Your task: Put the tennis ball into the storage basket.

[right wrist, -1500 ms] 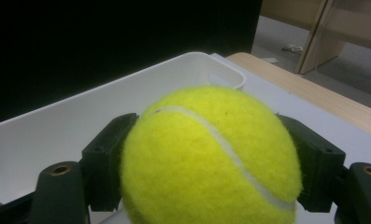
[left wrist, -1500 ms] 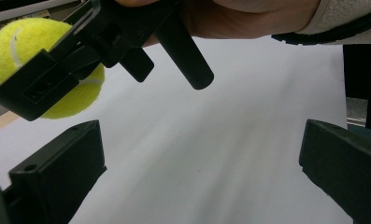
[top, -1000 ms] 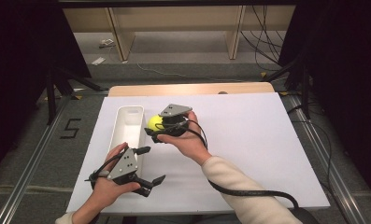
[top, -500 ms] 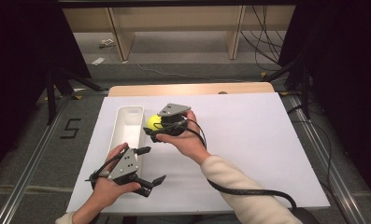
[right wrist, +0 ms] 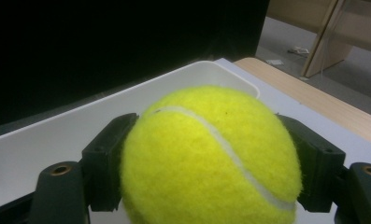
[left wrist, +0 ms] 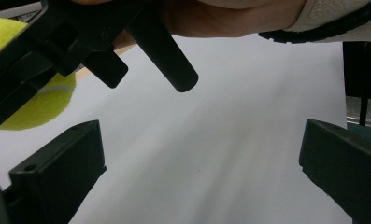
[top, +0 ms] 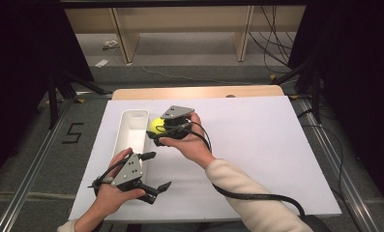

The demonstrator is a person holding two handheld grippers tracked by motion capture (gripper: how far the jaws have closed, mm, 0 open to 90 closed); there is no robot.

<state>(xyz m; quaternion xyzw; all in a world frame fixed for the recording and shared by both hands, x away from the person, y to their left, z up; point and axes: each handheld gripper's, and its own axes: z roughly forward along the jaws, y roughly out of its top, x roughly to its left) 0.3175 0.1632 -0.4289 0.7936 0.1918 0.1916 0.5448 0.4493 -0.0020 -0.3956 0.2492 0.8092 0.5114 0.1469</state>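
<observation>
A fuzzy yellow tennis ball (top: 155, 125) with a white seam sits clamped between the two black jaws of the right gripper (top: 156, 129), one pad pressed on each side of it, as the right gripper view shows close up (right wrist: 211, 158). In the high view that gripper is held in the person's right hand (top: 187, 140) near the middle of the white tabletop sheet (top: 257, 145), and the ball hangs at the right-hand edge of a long white plastic tray (top: 131, 133), at about three o'clock from the tray's upper half. From the right gripper view the tray (right wrist: 80, 126) lies just behind and below the ball, its rounded corner at about one o'clock.

The left gripper (top: 153, 170), black with a grey three-cornered plate on top, rests in the person's left hand (top: 112, 193) at about seven o'clock from the ball, near the front edge of the sheet. Its jaws stand wide apart with nothing between them; in the left gripper view they frame bare white sheet (left wrist: 230, 154), and the ball (left wrist: 38, 102) and the right gripper show at about ten o'clock.

A black cable (top: 247, 195) trails from the right gripper along the cream sleeve (top: 247, 193). A light wooden table edge (top: 199, 92) runs along the sheet's far side at twelve o'clock.
</observation>
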